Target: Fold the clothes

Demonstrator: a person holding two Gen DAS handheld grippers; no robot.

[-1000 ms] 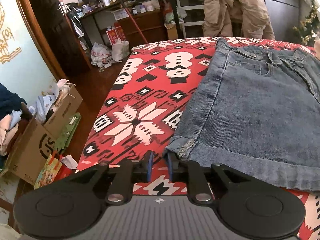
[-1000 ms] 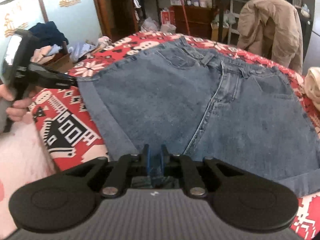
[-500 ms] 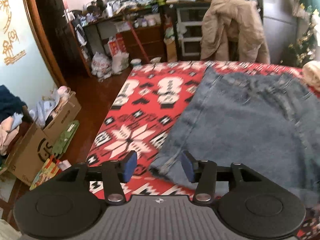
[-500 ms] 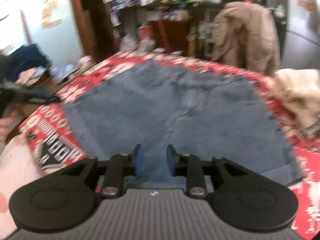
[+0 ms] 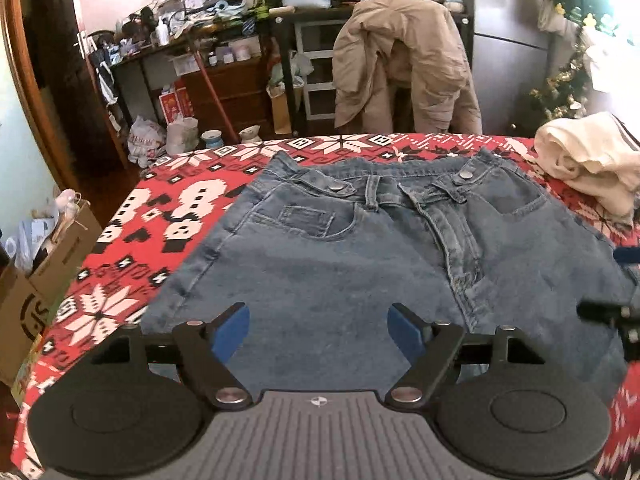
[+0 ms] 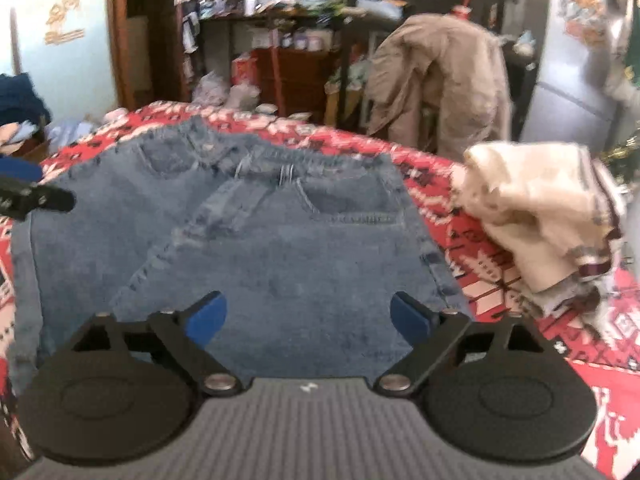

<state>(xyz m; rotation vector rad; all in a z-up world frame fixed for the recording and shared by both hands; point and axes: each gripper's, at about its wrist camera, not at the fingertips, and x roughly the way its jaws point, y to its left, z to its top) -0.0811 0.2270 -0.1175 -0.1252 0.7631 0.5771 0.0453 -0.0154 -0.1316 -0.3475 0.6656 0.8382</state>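
Observation:
Blue denim shorts lie flat, front side up, on the red patterned table cover, waistband at the far side. My left gripper hovers over the near left leg. Its jaws are opening, and only flat denim shows below the gap. My right gripper hangs over the right leg of the shorts. Its jaws are also opening wide, and the blue pads press on nothing. Part of the left gripper shows at the left edge of the right wrist view.
A crumpled cream garment lies on the table's far right corner. Behind the table a tan jacket hangs over a chair. A cardboard box of clutter stands on the floor at the left, and loaded shelves line the back wall.
Both grippers were shut on the shorts' near hem. They have let go, opened wide and moved right across the shorts, which now lie flat.

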